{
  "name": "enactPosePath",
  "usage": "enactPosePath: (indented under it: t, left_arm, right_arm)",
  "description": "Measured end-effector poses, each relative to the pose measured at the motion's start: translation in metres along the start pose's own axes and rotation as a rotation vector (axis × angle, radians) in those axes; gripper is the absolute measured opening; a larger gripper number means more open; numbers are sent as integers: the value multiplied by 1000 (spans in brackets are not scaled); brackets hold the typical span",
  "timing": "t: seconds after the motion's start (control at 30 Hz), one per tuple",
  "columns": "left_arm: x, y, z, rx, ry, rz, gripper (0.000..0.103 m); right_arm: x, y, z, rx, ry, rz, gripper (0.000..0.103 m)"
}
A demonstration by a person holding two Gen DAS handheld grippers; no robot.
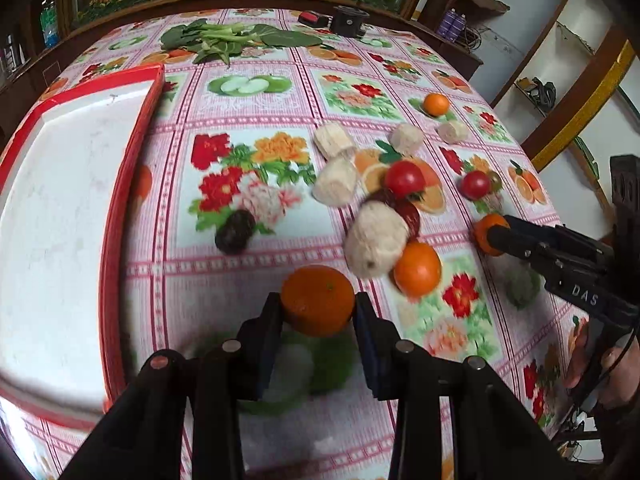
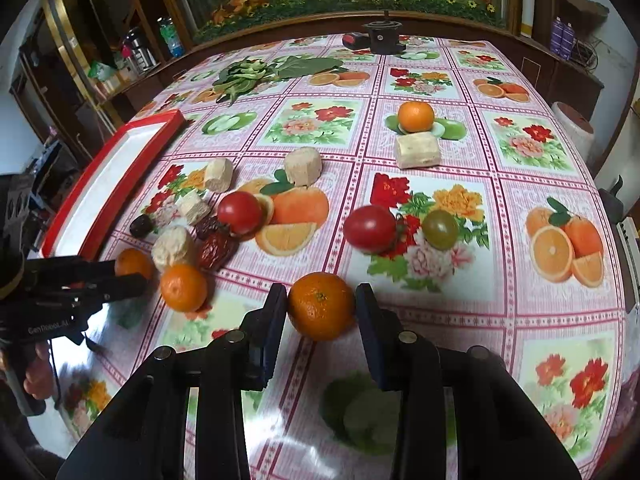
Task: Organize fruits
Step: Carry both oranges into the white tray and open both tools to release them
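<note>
A flower-and-fruit print tablecloth (image 2: 440, 320) fills both views. A white tray with a red rim (image 1: 60, 200) takes up the left side of the left wrist view, and nothing shows on the part of it in view. Leafy greens (image 1: 224, 40) lie at the top centre.

At the bottom centre of its own view, the left gripper (image 1: 318, 300) pinches the left orange (image 1: 316, 292), with both pads against its sides. At the bottom centre of the right wrist view, the right gripper (image 2: 321, 290) closes likewise on the right orange (image 2: 322, 312), low over the cloth.

A loose orange (image 1: 418, 268) sits just right of the left claw, beside a pale cut chunk (image 1: 376, 240). Another pale block (image 2: 416, 150) lies at the upper middle, touching a far orange (image 2: 416, 116).

At mid-frame are two red tomatoes (image 2: 370, 227) and (image 2: 239, 212), with a green tomato (image 2: 440, 229) just right of the first. Wrinkled red dates (image 2: 216, 246) and a small dark fruit (image 2: 141, 226) lie at the centre left.
</note>
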State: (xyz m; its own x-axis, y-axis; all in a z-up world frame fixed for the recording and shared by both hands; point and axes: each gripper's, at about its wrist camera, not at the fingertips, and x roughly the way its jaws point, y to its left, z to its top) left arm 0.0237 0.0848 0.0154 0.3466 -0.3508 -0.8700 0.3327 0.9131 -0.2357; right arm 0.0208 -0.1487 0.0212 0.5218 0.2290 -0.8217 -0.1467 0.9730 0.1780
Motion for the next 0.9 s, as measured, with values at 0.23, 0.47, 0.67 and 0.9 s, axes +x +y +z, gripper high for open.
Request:
enactPosePath:
  t: [0.23, 0.47, 0.67, 0.9]
  left_arm:
    - [-10, 2, -16, -46, 3, -33, 39]
    - [-31, 9, -23, -61, -36, -37, 39]
    - [-53, 32, -27, -111, -76, -32, 39]
    - [-81, 76, -33, -184, -128, 27, 39]
  right_arm:
    - [-14, 15, -11, -57, -4, -11, 35]
    - [-22, 42, -10, -104, -15, 13, 35]
    - [-22, 78, 3, -167, -23, 55, 35]
    - [-10, 145, 27, -284, -16, 145, 35]
